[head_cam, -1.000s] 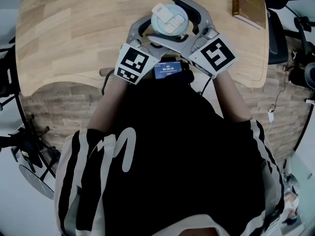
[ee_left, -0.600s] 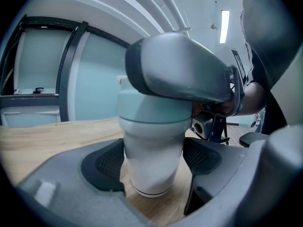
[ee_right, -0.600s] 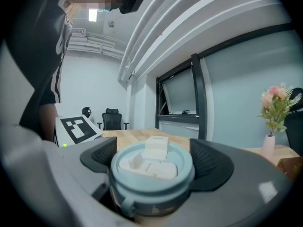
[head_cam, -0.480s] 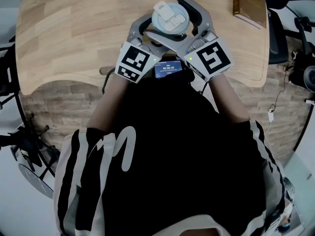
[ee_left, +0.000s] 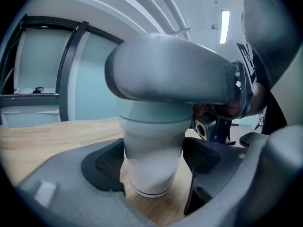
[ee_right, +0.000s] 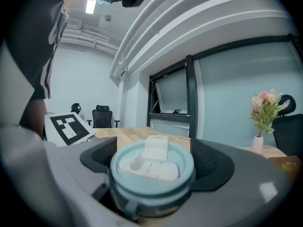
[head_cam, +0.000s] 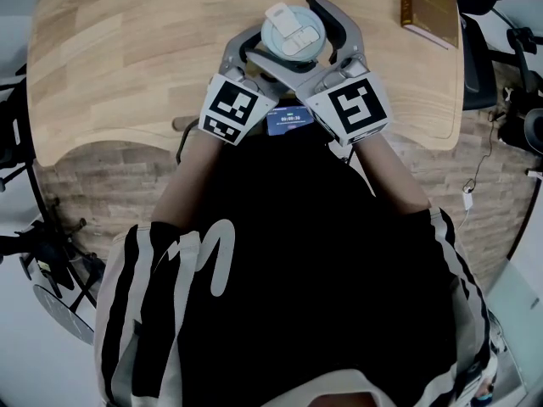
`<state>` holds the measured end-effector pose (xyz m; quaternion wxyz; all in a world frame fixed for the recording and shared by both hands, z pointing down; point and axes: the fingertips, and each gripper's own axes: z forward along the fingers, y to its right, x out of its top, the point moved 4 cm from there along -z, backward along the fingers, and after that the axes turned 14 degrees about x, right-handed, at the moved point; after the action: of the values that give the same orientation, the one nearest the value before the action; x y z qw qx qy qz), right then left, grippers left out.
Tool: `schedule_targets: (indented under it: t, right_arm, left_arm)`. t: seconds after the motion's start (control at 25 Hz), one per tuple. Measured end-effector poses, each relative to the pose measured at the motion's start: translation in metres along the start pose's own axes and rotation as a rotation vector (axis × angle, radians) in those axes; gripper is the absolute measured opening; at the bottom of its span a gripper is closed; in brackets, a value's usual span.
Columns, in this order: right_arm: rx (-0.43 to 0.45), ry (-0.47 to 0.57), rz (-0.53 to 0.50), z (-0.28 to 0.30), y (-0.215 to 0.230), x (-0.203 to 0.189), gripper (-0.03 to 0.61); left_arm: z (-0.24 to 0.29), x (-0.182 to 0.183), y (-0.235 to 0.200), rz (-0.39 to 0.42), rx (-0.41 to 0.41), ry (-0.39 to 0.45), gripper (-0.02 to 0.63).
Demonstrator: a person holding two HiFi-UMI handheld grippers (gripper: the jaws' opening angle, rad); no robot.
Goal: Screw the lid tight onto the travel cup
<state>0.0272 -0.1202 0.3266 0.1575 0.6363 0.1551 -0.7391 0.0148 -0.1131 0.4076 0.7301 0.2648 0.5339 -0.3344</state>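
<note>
Closest to the head camera, a person's black top (head_cam: 280,253) with white stripes filled the lower view. Beyond it, at the near edge of the wooden table (head_cam: 127,49), lay a small device with a lit blue screen (head_cam: 288,119). Just past that the 2 grippers met. The left gripper (ee_left: 152,159) clamped the body of the pale travel cup (ee_left: 154,126), which stood upright on the table. The right gripper (ee_right: 152,164) gripped the light-blue lid (head_cam: 291,30) seated on top of the cup. Farthest off, at the right, lay a brown book (head_cam: 430,11).

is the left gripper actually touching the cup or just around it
Touching. The left gripper view shows the left gripper with its pads pressed against both sides of the travel cup, no gap visible.
</note>
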Motion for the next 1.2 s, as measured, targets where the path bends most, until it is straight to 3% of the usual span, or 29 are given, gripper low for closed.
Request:
schedule_targets:
  t: [0.16, 0.32, 0.44, 0.56, 0.68, 0.88, 1.04, 1.2]
  right_arm:
    - [-0.028, -0.007, 0.013, 0.002, -0.001, 0.002, 0.474]
    - [0.041, 0.015, 0.060, -0.003, -0.003, 0.004, 0.481]
    - [0.241, 0.073, 0.106, -0.012, -0.004, 0.016, 0.491]
    - [0.470, 0.010, 0.017, -0.021, 0.001, 0.019, 0.491]
    - [0.560, -0.090, -0.053, -0.017, 0.007, 0.019, 0.491]
    - [0.788, -0.150, -0.038, -0.010, 0.004, 0.008, 0.491]
    - [0.825, -0.170, -0.016, -0.001, 0.000, -0.001, 0.492]
    - [0.779, -0.130, 0.016, -0.001, 0.002, -0.003, 0.494]
  left_arm:
    - [0.000, 0.000, 0.000, -0.001, 0.000, 0.003, 0.394]
    - [0.000, -0.001, 0.000, -0.002, -0.004, 0.004, 0.395]
    - [0.000, -0.001, 0.000, -0.004, -0.009, 0.005, 0.396]
    - [0.001, -0.001, 0.000, 0.001, -0.014, 0.006, 0.396]
    - [0.001, 0.000, 0.000, 0.003, -0.018, 0.002, 0.396]
    - [0.001, 0.000, 0.000, 0.002, -0.027, -0.002, 0.396]
    - [0.003, -0.001, 0.000, 0.000, -0.030, -0.002, 0.396]
    - [0.004, 0.000, -0.001, 0.000, -0.039, -0.001, 0.396]
